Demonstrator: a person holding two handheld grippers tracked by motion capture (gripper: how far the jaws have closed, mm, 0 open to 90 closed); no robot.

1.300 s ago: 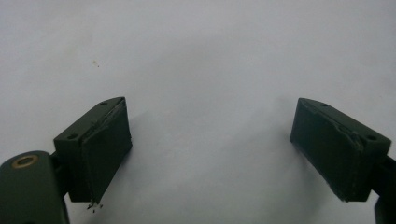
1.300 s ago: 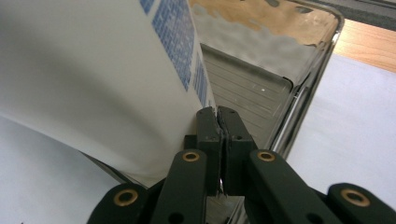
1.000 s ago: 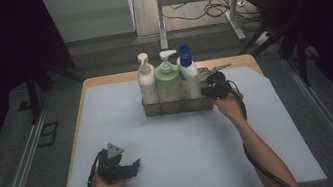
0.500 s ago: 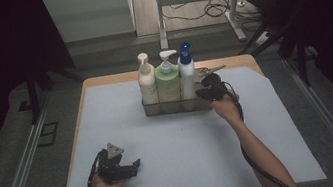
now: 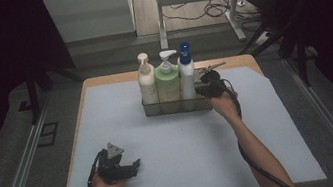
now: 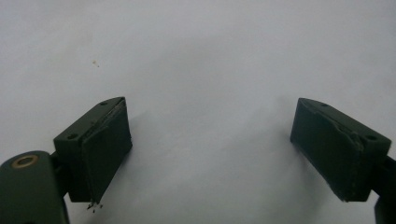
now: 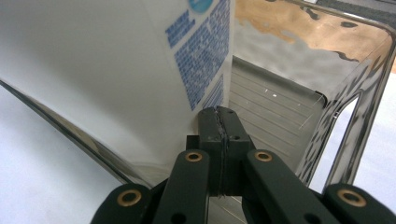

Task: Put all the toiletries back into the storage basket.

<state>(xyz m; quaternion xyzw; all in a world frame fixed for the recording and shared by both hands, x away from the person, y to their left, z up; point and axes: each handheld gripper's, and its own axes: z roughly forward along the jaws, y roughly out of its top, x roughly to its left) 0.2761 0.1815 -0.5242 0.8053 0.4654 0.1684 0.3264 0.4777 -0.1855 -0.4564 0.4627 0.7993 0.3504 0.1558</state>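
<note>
- Resting at the lower left of the high view, the left gripper [image 5: 115, 165] lies on the pale mat [image 5: 124, 125], well apart from the work. In its own view the jaws stand wide apart with nothing but bare mat between them.
- Standing at the upper middle of the high view, the caddy [image 5: 176, 106] holds three pump bottles in a row: a cream bottle [image 5: 147, 81] at its left end, a green bottle [image 5: 168, 80] in the middle, and a white bottle [image 5: 186, 72] with a blue pump at its right end. All three stand upright, close side by side.
- Reaching in just right of the row, the right gripper [image 5: 204, 89] sits at the caddy's right end, beside the white bottle. In its own view the jaws are pressed together with nothing between them, their tip [image 7: 220, 116] close against that bottle's [image 7: 116, 65] printed side, inside the caddy's shiny wall [image 7: 359, 79]. Whether the tip touches the bottle cannot be told.
- The step in hand looks like settling or nudging the white bottle in the caddy with the closed tip, not lifting it.
- If the bottle is to be taken out, the next move calls for backing off, opening the jaws wide, and closing on the body or neck while clearing the caddy's rim.
- The white bottle looks smooth and rounded, with blue print on its label; it may slip in a light grip.
</note>
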